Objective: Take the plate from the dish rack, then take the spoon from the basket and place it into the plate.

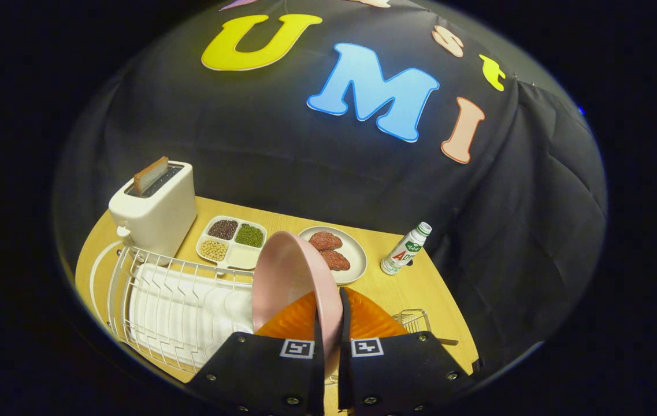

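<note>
Plate (290, 277), pink and standing on edge, is what we have clamped: the gripper (331, 341) has one finger on each face of its rim, pressing it just above the white dish rack (149, 300) near the table's (420, 283) front edge. An orange plate (371, 318) lies close behind it, so we judge the lift should go straight up until the rim is free of the rack's wires and of that orange plate, then tilt flat. We'd hold the squeeze steady, since a thin rim can pivot between the fingers. Open wood toward the right edge, short of the bottle (406, 249), looks like a fair landing spot. A small wire basket (415, 319) sits just beyond the right finger, with what may be the spoon's handle (442, 341) poking out.
</note>
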Tool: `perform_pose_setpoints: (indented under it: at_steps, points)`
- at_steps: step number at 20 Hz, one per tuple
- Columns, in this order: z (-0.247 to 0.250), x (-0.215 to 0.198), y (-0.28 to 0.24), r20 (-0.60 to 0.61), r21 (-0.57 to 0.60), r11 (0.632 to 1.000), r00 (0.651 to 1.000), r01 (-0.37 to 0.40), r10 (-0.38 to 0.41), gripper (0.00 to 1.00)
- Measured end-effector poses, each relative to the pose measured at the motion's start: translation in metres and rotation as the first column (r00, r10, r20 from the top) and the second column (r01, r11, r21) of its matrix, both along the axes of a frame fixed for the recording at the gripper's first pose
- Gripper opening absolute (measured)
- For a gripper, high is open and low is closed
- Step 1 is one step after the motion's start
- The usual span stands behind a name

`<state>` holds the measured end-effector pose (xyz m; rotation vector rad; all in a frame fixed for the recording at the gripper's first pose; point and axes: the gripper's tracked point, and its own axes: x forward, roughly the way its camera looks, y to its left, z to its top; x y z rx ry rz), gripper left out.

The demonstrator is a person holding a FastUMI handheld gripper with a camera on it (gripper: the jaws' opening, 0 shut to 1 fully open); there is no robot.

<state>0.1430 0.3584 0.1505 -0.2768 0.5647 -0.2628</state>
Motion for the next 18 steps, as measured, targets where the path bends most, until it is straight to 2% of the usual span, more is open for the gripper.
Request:
perform_pose_setpoints:
  at_steps: [8,18]
  points:
    - [0.031,-0.036,-0.045,0.055,0.112,0.994,0.998,0.002,-0.008,0.09]
    - [0.052,-0.100,-0.135,0.089,0.256,0.966,0.996,-0.033,0.011,0.09]
